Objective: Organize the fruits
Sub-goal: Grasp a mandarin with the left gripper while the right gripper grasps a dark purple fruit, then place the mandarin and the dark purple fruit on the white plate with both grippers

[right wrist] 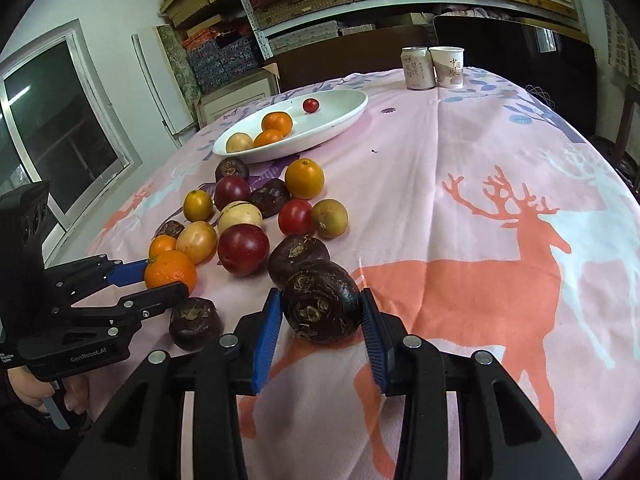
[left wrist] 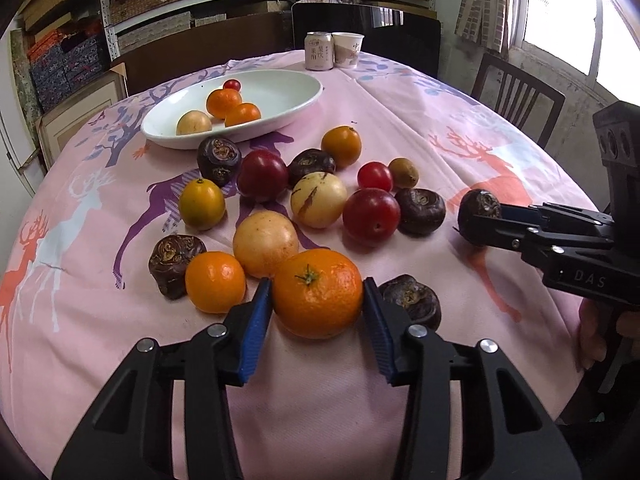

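Note:
My left gripper (left wrist: 318, 294) is shut on a large orange mandarin (left wrist: 318, 292) that rests on the pink tablecloth; it also shows in the right wrist view (right wrist: 170, 272). My right gripper (right wrist: 320, 312) is shut on a dark brown water chestnut (right wrist: 322, 306), seen from the left wrist view (left wrist: 478, 208) at the right. A white oval dish (left wrist: 280, 92) at the back holds two mandarins, a pale yellow fruit and a small red tomato. Several loose fruits lie between the dish and the grippers: plums (left wrist: 370, 216), yellow fruits, oranges, water chestnuts.
A drink can (left wrist: 319, 51) and a paper cup (left wrist: 347, 50) stand at the table's far edge. A dark water chestnut (left wrist: 412, 300) lies just right of my left gripper's finger. Chairs stand behind and to the right of the table. Shelves with boxes fill the back wall.

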{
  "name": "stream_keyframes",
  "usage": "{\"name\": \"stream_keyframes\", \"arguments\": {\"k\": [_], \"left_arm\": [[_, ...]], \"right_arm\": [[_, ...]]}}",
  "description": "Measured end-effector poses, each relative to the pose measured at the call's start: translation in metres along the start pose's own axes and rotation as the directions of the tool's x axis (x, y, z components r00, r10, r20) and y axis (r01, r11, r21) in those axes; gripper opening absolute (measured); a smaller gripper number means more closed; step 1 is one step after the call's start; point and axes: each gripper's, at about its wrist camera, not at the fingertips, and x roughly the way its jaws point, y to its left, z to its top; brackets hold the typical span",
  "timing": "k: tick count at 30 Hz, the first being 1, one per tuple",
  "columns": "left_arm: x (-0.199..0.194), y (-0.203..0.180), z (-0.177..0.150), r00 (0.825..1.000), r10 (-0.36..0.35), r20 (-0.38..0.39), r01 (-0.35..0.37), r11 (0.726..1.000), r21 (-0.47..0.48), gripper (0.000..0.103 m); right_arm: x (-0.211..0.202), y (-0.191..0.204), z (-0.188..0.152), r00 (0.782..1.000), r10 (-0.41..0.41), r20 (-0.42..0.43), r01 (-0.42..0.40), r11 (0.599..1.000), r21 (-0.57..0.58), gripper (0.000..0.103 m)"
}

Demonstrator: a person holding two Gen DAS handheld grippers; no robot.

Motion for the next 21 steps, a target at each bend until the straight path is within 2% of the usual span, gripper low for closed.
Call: {"name": "stream_keyframes", "arguments": {"k": [6,9,11,14,16,21], "left_arm": [[-0.025,0.016,0.000,0.999,0.001,0.050,0.001,0.999,-0.048,0.044],[-0.035,0.032,0.006,0.997,0.007,0.076,-0.001,0.997,-0.076,0.044],[-0.039,0.045,0.016,0.996,0.011,0.088,-0.004,0.996,-0.087,0.044],[-0.038,0.066,0.039,0.995,0.017,0.101,-0.006,0.995,-0.103,0.044],[-0.033,0.080,0.059,0.992,0.045,0.115,-0.032,0.993,-0.110,0.045],[0.004,0.125,0.120,0.988,0.098,0.115,-0.081,0.986,-0.147,0.045]], "right_arm": [[-0.001,-0.001,0.000,1.000,-0.011,-0.006,0.011,1.000,0.010,0.040],[-0.007,0.002,0.012,1.000,0.023,-0.019,-0.023,1.000,0.015,0.040],[-0.016,0.008,0.032,0.999,0.036,-0.001,-0.036,0.999,-0.010,0.040],[-0.022,0.017,0.071,0.999,0.008,0.040,-0.006,0.998,-0.067,0.040],[-0.017,0.020,0.099,0.998,0.000,0.058,0.005,0.996,-0.093,0.040],[0.036,0.024,0.167,0.999,-0.010,0.042,0.014,0.994,-0.106,0.040]]}}
